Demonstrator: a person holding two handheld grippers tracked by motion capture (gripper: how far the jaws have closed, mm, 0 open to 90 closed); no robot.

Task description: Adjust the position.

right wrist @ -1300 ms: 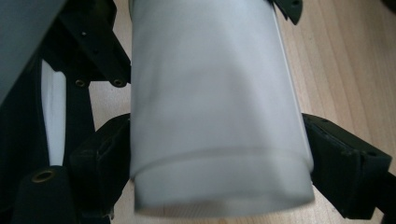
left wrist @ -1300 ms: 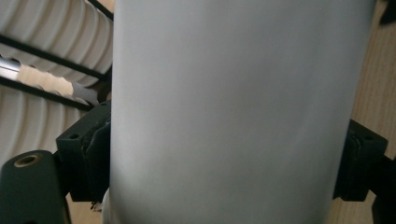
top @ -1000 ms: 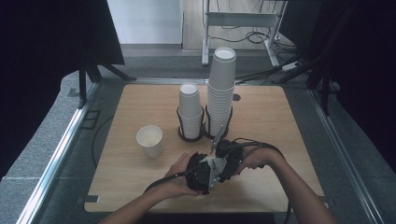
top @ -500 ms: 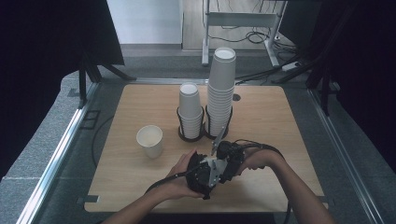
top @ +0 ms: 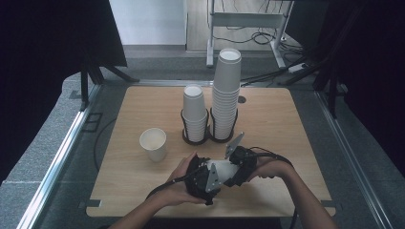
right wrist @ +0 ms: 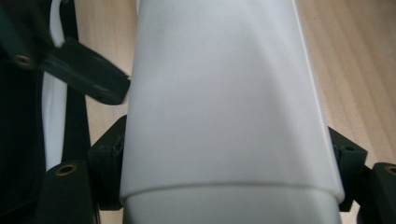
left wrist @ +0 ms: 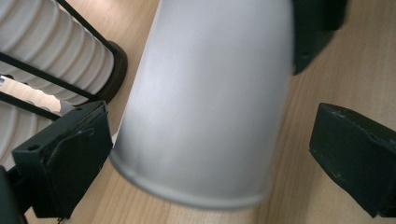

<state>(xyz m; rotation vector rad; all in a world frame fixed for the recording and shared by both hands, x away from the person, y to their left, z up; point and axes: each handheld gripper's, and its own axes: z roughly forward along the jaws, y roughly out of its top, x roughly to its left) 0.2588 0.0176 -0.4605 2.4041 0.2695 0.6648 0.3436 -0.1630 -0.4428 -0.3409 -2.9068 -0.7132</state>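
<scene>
White paper cup (right wrist: 224, 93) is clamped between right gripper (right wrist: 229, 172) jaws; left gripper (left wrist: 210, 154) jaws stand spread around it, not touching.

Looks like a lab/test rig: black curtains (top: 43, 71) round a wooden table (top: 286, 119), cables (top: 258, 36) on floor.

A square light-wood table (top: 282, 119) with rounded corners stands on grey carpeted floor (top: 43, 157). Near its middle, two black wire cup holders sit side by side, the left with a short stack of white paper cups (top: 195, 112), the right with a taller stack (top: 225, 93). A single white paper cup (top: 153, 144) stands upright left of them, apart.
</scene>
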